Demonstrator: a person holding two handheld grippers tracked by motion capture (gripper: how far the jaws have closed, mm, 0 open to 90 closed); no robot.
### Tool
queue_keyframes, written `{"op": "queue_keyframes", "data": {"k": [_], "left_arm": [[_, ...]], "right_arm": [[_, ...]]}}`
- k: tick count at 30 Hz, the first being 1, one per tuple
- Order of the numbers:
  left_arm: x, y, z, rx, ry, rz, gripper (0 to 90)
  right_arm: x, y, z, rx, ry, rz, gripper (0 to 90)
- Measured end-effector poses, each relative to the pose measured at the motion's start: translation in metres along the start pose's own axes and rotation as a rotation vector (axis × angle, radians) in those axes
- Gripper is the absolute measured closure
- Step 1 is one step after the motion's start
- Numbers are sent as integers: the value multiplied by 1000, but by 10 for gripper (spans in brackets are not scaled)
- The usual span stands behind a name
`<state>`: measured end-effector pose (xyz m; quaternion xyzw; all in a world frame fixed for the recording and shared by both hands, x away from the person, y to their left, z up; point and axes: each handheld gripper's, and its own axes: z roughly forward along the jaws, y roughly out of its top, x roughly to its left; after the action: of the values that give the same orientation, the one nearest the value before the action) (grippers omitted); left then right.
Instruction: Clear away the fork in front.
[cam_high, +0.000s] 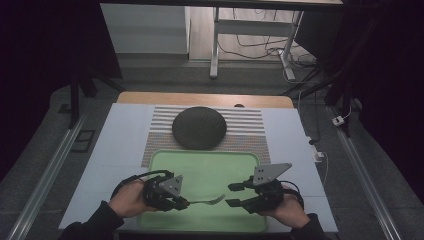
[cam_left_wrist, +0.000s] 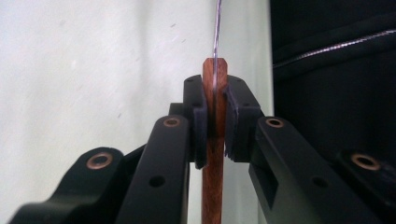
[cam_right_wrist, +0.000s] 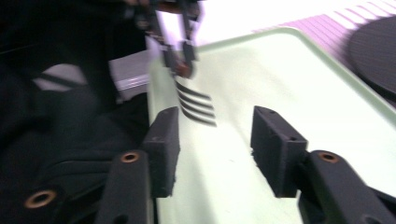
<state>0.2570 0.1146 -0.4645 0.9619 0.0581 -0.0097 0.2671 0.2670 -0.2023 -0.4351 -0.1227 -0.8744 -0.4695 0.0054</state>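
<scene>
A: Starting at the left, what is held, and how?

B: The left gripper (cam_high: 181, 202) is seen clenched on a fork (cam_high: 207, 201). In the left gripper view the wooden handle (cam_left_wrist: 214, 140) is pinched squarely between the two pads, with the metal shank (cam_left_wrist: 216, 32) seen edge-on rising beyond it. In the high view the fork is carried just above the near part of the green tray (cam_high: 205, 162), tines pointing to the right.

A: How is the fork expected to handle?

B: It is judged light and rigid, so little force is needed. The wood is likely to offer more friction than the polished metal, which would probably slip under the pads. The handle is therefore judged the better place to be gripped, near its middle, so that the tines do not swing down.

A: And farther right?

B: The right gripper (cam_high: 235, 194) is held with its jaws spread and nothing between them, just beside the fork's tines (cam_right_wrist: 196, 105). If a handover is intended, the narrow neck behind the tines would have to be taken, and a firm, centred pinch is advised there.

A: What lies beyond?

B: A dark round mat (cam_high: 199, 127) is set on a striped placemat (cam_high: 245, 120) behind the tray.
</scene>
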Motion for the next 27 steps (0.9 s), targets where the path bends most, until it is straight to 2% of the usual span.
{"op": "queue_keyframes", "data": {"k": [3,5,7,10,13,16,19,22,27], "left_arm": [[-2,-1,2,25,26,-57,799],[-3,-2,2,41,49,-98,799],[-3,-4,1,52,70,-149,799],[-3,-7,-3,43,86,-228,799],[-3,-10,-6,43,110,-280,799],[-3,-15,-8,21,115,-339,799],[-4,-19,-10,8,134,-391,798],[-3,-24,-11,-24,141,-465,798],[1,-34,-11,-31,156,-575,798]], "right_arm": [[0,-4,-5,1,-78,37,396],[1,-7,-8,9,-139,40,330],[3,-11,-12,19,-183,43,324],[6,-16,-18,19,-264,60,238],[6,-23,-25,20,-340,105,161],[6,-32,-31,19,-410,149,95],[5,-41,-38,11,-447,197,72],[4,-47,-46,-5,-478,242,58],[7,-55,-57,-21,-520,275,41]]}}
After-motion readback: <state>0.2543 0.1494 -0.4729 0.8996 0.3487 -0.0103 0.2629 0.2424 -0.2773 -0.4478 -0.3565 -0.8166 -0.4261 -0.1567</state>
